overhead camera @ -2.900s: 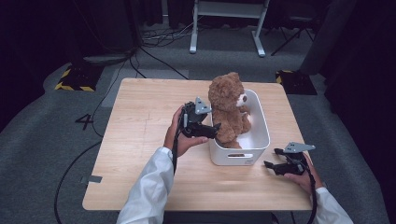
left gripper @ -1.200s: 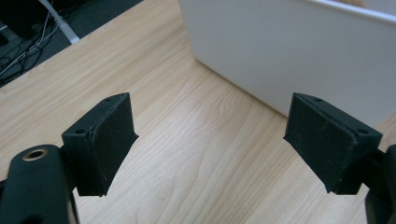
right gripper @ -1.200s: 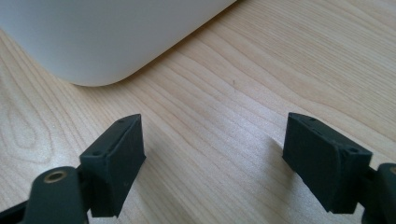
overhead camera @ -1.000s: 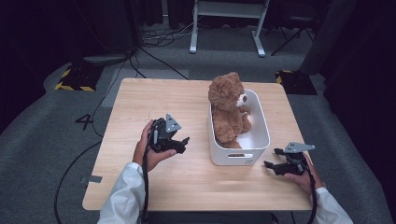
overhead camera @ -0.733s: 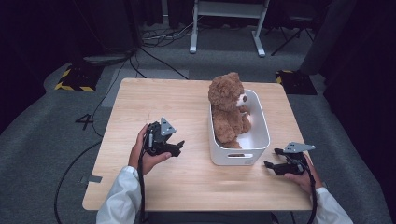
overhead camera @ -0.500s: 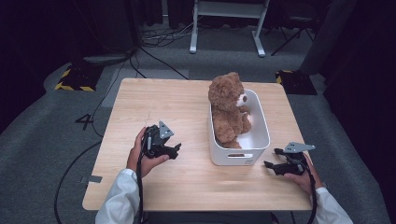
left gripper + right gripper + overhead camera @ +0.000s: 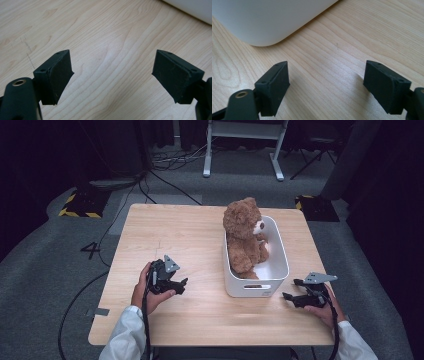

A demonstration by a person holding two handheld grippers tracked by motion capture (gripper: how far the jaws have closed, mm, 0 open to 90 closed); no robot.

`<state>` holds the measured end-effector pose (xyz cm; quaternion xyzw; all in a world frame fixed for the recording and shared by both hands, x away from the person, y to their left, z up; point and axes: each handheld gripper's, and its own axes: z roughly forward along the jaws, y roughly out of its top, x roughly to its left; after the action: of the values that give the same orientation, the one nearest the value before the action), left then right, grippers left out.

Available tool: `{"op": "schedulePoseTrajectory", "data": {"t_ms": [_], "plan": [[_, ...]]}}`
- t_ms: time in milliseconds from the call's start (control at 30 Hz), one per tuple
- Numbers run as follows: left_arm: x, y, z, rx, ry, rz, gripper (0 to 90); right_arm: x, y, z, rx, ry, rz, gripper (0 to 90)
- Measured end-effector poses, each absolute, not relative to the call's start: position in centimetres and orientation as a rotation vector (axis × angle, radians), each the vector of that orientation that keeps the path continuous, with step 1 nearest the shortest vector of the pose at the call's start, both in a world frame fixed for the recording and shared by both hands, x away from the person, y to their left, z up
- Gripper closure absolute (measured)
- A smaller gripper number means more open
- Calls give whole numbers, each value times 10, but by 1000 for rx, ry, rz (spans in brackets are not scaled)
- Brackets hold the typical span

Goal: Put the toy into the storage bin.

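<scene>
Since the teddy bear sits upright inside the white bin in the high view, the placing looks done, and I judge little is left beyond resting the hands; the left gripper lies on the wooden table well apart from the bin, holding nothing, and the right gripper rests just beside the bin's near right corner, also empty; on the floor beyond, cables and a white stand are well clear and block nothing. In the left gripper view, the jaws stand spread wide over bare wood, with a strip of the bin's wall at the upper right; in the right gripper view, the jaws are likewise spread, nothing between them, the bin's rounded corner close ahead.
</scene>
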<state>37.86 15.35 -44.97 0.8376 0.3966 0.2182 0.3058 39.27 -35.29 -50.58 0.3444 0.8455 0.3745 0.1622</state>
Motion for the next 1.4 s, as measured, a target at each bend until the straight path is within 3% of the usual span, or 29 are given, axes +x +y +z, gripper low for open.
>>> {"op": "schedulePoseTrajectory", "data": {"t_ms": [1167, 1400], "plan": [[362, 184, -491, 2284, 1164, 519, 166, 393, -353, -506, 983, 2414, 1068, 199], [351, 198, -500, 2175, 1214, 447, 165, 393, -353, -506, 982, 2415, 1069, 199]]}}
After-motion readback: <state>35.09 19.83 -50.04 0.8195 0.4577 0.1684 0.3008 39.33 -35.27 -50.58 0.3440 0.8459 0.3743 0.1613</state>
